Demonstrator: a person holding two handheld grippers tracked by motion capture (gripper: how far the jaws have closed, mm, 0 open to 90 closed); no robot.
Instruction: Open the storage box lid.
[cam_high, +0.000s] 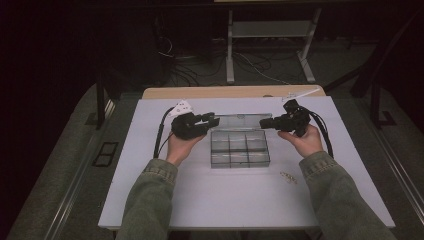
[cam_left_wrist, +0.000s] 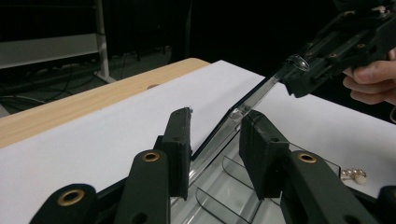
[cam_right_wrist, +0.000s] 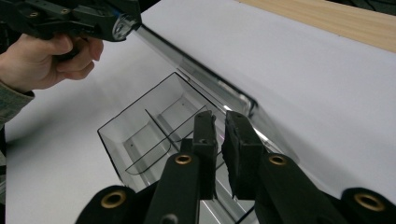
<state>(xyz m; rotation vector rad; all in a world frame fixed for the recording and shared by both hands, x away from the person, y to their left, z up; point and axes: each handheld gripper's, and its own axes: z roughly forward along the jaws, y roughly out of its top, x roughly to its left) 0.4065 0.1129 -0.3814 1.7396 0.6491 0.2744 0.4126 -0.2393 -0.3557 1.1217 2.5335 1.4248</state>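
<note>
A clear plastic compartment box (cam_high: 239, 149) stands open on the middle of the white table (cam_high: 210, 195). Its lid (cam_high: 237, 120) is raised along the far side. My left gripper (cam_high: 215, 120) is at the lid's left end, open, its jaws straddling the lid edge (cam_left_wrist: 236, 112) with a gap on the left. In the left gripper view its tips (cam_left_wrist: 217, 123) hang over the compartments (cam_left_wrist: 224, 186). My right gripper (cam_high: 263, 123) is at the lid's right end. Its jaws (cam_right_wrist: 219, 119) are almost together at the lid corner (cam_right_wrist: 245, 102), and the left gripper view shows them pinching that corner (cam_left_wrist: 296, 63).
A few small gold-and-pearl pieces (cam_high: 288, 176) lie on the table right of the box, near my right forearm. A wooden strip (cam_high: 230, 92) runs along the table's far edge. Beyond it are table legs and cables on a dark floor.
</note>
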